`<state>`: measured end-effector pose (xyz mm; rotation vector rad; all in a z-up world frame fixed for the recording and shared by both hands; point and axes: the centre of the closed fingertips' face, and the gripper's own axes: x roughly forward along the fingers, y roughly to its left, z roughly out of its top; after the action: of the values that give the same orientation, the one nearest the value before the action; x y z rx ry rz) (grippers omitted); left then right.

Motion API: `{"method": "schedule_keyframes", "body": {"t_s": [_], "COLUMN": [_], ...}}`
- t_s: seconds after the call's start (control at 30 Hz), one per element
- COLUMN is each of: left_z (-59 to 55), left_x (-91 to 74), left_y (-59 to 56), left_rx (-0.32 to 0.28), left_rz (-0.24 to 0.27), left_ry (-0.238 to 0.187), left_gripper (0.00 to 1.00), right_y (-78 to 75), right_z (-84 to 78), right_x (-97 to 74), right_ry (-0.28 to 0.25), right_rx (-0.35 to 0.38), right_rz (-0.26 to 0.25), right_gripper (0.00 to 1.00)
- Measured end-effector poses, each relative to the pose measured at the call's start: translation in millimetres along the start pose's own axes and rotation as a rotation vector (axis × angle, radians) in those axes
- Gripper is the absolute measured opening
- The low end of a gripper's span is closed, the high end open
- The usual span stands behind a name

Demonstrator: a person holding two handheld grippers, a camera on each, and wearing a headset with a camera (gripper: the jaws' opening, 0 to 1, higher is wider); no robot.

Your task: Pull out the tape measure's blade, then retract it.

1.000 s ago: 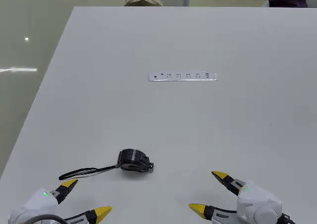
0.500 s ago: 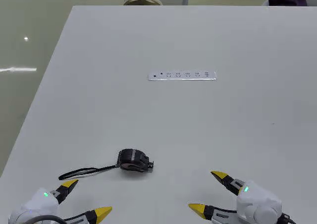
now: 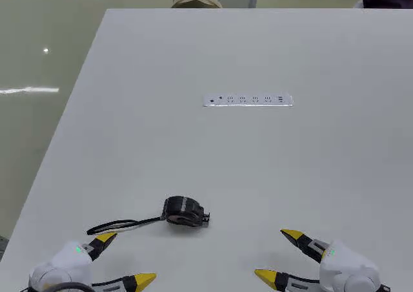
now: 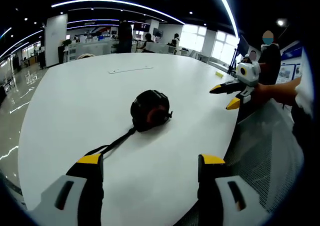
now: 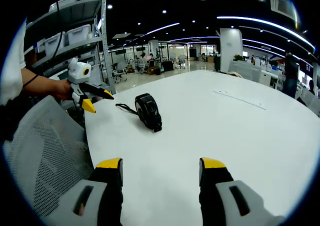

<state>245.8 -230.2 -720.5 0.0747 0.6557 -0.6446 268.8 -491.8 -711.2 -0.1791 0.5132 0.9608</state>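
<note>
The tape measure (image 3: 185,212) lies on the white table (image 3: 271,169), blade in, its strap (image 3: 122,225) trailing toward my left gripper (image 3: 126,258), which hovers near it. My right gripper (image 3: 278,255) hovers farther off on the tape measure's other side. Both jaws are spread wide and empty. A power strip (image 3: 248,101) lies well beyond the tape measure. Since a second ago, only my head has shifted.

Bare table (image 3: 271,169) lies between the right gripper (image 3: 278,255) and the tape measure (image 3: 185,211) — an open lane. Before the left gripper (image 3: 126,258), the wrist strap (image 3: 119,225) trails across the surface from the case, just beside the nearer jaw tip. The power strip (image 3: 248,101) lies well apart — beyond the tape measure.
</note>
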Motion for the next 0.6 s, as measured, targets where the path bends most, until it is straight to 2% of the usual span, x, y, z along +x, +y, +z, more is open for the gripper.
{"method": "schedule_keyframes", "body": {"t_s": [0.6], "left_z": [8.8], "left_x": [14.4], "left_y": [-0.1], "left_rx": [0.087], "left_rz": [-0.069], "left_ry": [0.033], "left_gripper": [0.75], "right_y": [2.1], "right_z": [1.6], "right_x": [10.9], "right_ry": [-0.016], "right_rx": [0.004], "right_rz": [0.056], "right_gripper": [0.57]}}
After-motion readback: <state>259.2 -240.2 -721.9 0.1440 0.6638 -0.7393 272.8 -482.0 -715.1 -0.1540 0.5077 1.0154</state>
